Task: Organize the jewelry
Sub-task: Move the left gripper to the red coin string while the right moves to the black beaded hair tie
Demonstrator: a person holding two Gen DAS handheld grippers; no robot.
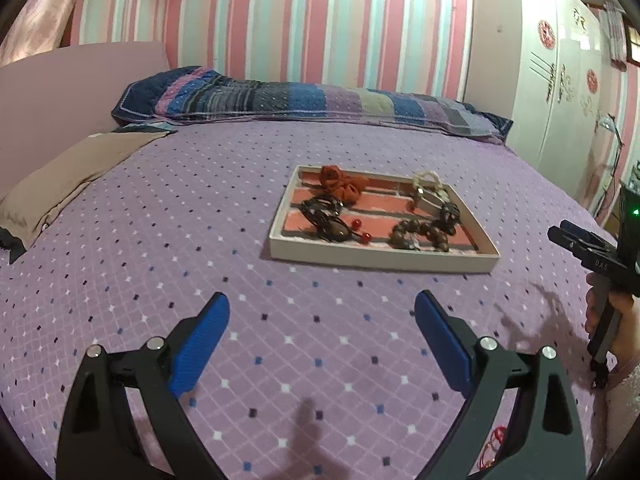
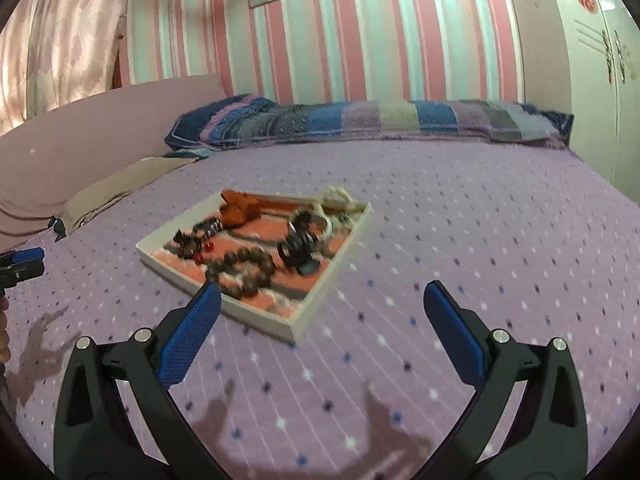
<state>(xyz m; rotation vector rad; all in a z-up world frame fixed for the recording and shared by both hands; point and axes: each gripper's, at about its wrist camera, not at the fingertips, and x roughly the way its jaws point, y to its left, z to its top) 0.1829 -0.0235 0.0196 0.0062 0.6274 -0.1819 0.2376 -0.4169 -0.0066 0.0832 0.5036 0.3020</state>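
A shallow white tray [image 1: 380,261] with a pink striped liner sits on the purple bedspread. It holds a brown bead bracelet [image 1: 420,232], an orange fabric piece [image 1: 340,182], dark pieces [image 1: 324,216], red beads [image 1: 360,230] and a cream cord piece [image 1: 430,184]. My left gripper [image 1: 322,308] is open and empty, short of the tray. My right gripper [image 2: 322,296] is open and empty; its left finger [image 2: 192,332] overlaps the tray's near edge [image 2: 256,314]. The bead bracelet [image 2: 244,268] lies just beyond it. The right gripper also shows at the left wrist view's right edge [image 1: 580,240].
The purple bedspread [image 1: 200,260] covers the bed. A patchwork pillow [image 1: 304,100] lies along the striped wall. A beige cushion [image 1: 68,176] sits at the left. A white wardrobe [image 1: 560,92] stands at the right. Red rings [image 1: 496,440] lie near my left gripper's right finger.
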